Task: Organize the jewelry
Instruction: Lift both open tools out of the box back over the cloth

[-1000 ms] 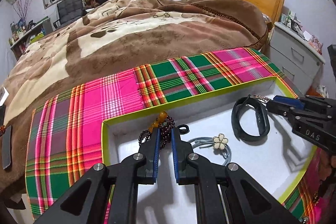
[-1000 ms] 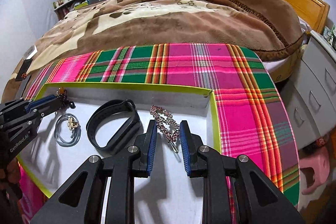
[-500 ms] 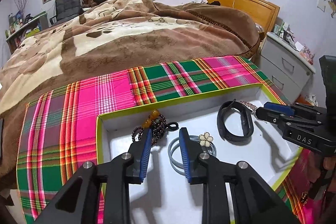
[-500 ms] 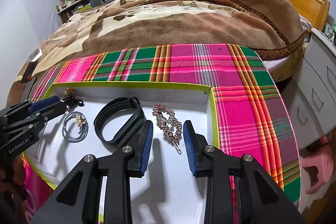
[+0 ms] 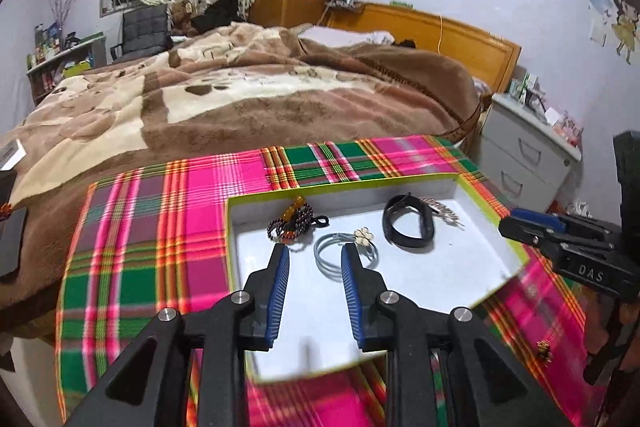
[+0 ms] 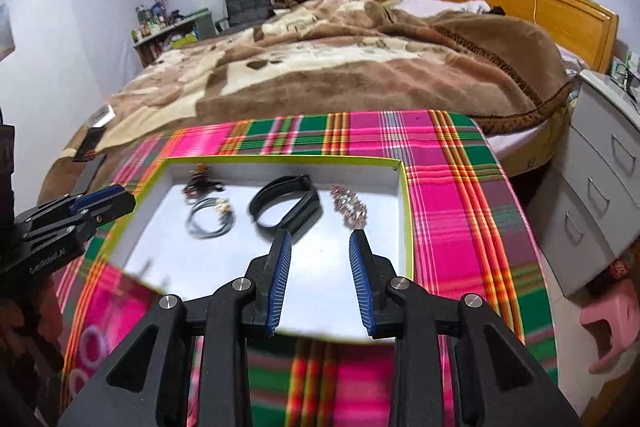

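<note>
Left hand-held gripper (image 5: 312,251): your jaws spread, empty, just opened.
Right hand-held gripper (image 6: 320,241): spread, empty.
Beaded clip (image 6: 349,206): blurred, at 12 o'clock.

Near edge of tray (image 5: 496,235) smeared by motion blur. Beads of bracelet (image 6: 202,183) too blurred to tell apart. Left hand-held gripper (image 6: 120,201) cut off at picture's edge. Small dark thing (image 5: 544,351) on plaid cloth (image 5: 152,227) too small to identify.

Left claw (image 5: 314,259) and right claw (image 6: 320,247) both angle downward — jaws just opened, nothing between them.
</note>
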The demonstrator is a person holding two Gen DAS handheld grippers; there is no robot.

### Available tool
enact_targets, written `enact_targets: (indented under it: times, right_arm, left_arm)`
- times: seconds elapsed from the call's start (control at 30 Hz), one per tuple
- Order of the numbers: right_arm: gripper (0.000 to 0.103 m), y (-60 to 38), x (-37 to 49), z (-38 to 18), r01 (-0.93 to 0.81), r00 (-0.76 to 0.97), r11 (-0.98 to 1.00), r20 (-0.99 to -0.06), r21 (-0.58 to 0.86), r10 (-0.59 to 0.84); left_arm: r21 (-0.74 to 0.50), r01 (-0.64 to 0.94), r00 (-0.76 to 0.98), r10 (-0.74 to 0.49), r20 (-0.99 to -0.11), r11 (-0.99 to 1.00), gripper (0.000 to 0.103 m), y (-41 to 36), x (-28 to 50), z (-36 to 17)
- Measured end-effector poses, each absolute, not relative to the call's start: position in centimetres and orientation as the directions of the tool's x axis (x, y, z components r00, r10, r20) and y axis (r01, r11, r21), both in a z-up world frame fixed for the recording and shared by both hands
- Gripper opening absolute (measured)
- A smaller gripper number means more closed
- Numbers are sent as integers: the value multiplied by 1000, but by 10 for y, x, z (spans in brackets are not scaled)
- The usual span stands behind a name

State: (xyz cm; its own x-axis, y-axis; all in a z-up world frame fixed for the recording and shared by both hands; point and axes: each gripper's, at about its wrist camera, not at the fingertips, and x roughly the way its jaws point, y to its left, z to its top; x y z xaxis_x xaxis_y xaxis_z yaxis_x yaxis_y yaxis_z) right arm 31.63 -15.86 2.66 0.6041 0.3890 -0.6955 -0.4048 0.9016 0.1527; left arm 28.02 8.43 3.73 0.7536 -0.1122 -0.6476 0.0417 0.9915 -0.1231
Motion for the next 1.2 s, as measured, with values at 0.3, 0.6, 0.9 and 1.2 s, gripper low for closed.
enact_targets:
  times: [0.3, 0.6, 0.9, 1.2]
  right_arm:
    - [31, -175, 239, 41, -426, 637, 888, -638, 175, 432]
    - [31, -189, 175, 40, -432, 658, 886, -613, 170, 438]
    - [31, -206, 131, 34, -423, 668, 887, -597, 188, 445]
    - [31, -214, 99, 23, -418, 658, 889, -612, 188, 439]
  left_arm:
    - [-124, 46, 803, -111, -585, 991, 26, 72, 199, 56]
    - [-112, 48, 828, -103, -552, 993, 26, 58, 133, 58]
    - [-97, 43, 830, -90, -551, 994, 26, 49, 85, 51]
    - [-108, 27, 808, -85, -582, 994, 26, 51, 54, 32]
